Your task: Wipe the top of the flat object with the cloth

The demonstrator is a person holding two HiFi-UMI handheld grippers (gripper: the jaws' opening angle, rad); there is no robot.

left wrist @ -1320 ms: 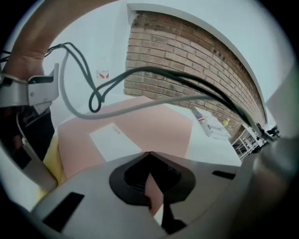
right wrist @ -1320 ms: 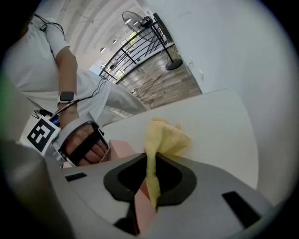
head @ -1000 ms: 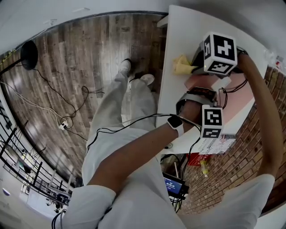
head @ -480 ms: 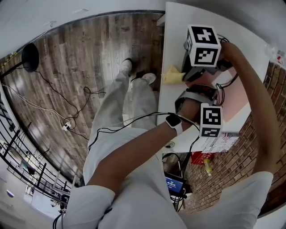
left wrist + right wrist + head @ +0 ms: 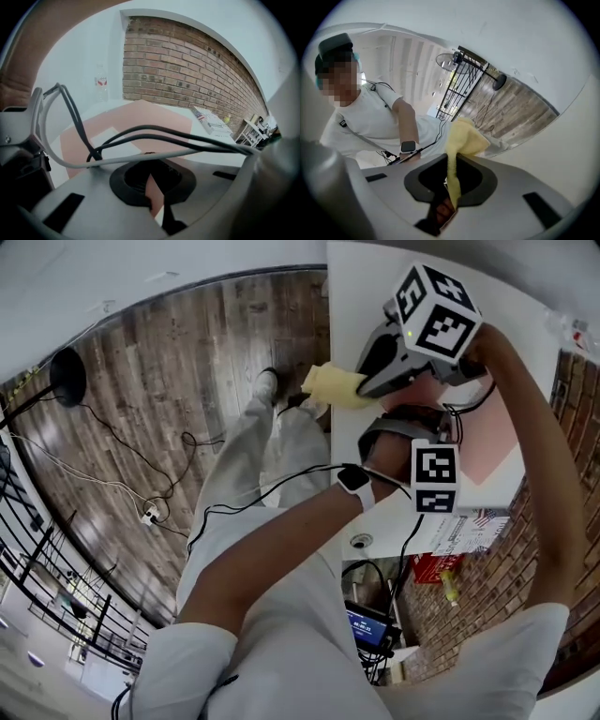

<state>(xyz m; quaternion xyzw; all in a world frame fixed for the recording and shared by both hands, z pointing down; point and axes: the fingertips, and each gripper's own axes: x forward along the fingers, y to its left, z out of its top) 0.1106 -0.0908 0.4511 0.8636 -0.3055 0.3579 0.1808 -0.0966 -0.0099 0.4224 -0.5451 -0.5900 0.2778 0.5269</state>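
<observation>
Right tongs (image 5: 447,201) are pinching the soft, floppy yellow cloth (image 5: 464,136) by its edge; left tongs (image 5: 157,201) are sitting closed over the pink mat (image 5: 154,117).

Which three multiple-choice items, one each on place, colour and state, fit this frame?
1. The bottle stands: A on the floor; B on the table; C on the mat.
2. The mat is: A green; B pink; C black.
3. The right gripper's tongs are: A wide open; B shut and empty; C shut on the cloth.

Answers:
1 B: the bottle stands at the far edge of the table, clear of the mat.
2 B: the mat shows pink in the left gripper view.
3 C: the right gripper pinches the yellow cloth between its tongs.
</observation>
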